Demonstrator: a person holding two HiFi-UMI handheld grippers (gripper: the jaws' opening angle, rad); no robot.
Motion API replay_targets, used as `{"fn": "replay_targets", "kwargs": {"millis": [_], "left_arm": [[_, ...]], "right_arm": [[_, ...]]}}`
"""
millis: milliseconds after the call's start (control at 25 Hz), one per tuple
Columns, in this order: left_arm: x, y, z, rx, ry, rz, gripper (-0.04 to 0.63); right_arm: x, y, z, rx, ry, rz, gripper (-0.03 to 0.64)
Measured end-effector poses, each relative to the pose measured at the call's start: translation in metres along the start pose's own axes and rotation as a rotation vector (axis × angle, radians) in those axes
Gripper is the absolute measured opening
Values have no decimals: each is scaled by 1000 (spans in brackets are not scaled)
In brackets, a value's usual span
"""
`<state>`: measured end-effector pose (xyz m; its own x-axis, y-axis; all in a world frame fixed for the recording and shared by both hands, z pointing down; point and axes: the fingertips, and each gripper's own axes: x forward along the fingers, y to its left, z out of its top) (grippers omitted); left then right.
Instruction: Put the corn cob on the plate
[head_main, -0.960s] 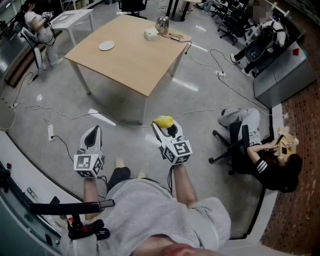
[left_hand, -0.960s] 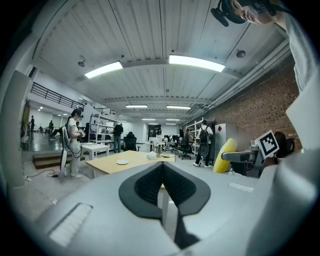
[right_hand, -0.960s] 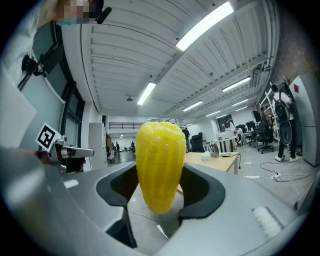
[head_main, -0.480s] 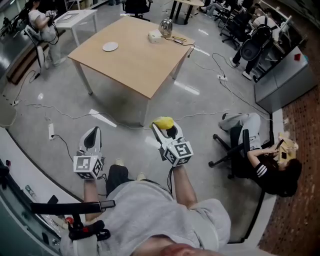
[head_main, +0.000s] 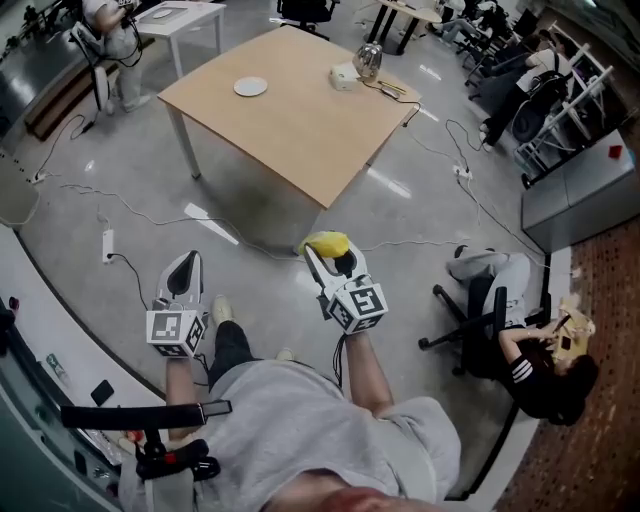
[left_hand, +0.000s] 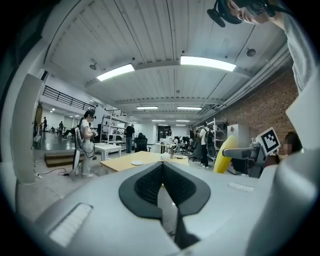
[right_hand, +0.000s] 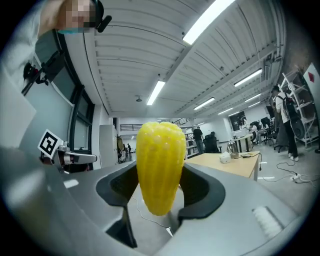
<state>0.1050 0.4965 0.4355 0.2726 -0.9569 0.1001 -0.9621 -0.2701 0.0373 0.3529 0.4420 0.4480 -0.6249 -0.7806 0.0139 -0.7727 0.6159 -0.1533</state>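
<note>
Table (head_main: 300, 130) and plate (head_main: 250, 87) sit nearer; right tongs (right_hand: 159, 186) clamp corn cob (right_hand: 158, 160)

Before me, the surface (head_main: 300, 130) lies bare around the plate (head_main: 250, 87); kettle (head_main: 368, 61) and box (head_main: 345, 76) crowd its far corner.

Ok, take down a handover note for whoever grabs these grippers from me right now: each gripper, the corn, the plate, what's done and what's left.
Left gripper: shut, nothing in it.
Right gripper: shut on the corn cob, which stands on end between the pads.
Plate: looks empty, on the far part of the wooden table, across open floor from where the person stands.
Done: the cob is picked up.
Left: walk to the table, set the cob on the plate, open the jaws.
</note>
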Motion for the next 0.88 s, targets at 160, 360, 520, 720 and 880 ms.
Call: {"fn": "replay_targets", "kwargs": {"millis": [160,360,520,720,880], "left_arm": [[26,47,9,17,1,4,20],[53,99,23,27,4,-10,20],[70,137,31,21,5,-25,20],[88,184,27,36,3,-45,20],[100,214,37,36,-1,-66,20]], "right_arm": [[48,2,1,8,-2,-11,259],[103,13,3,15,12,-30,259],[141,23,3,21,18,-53,259],[186,35,2,36,13,-66,259],[218,47,2,30,7,-82,259]]}}
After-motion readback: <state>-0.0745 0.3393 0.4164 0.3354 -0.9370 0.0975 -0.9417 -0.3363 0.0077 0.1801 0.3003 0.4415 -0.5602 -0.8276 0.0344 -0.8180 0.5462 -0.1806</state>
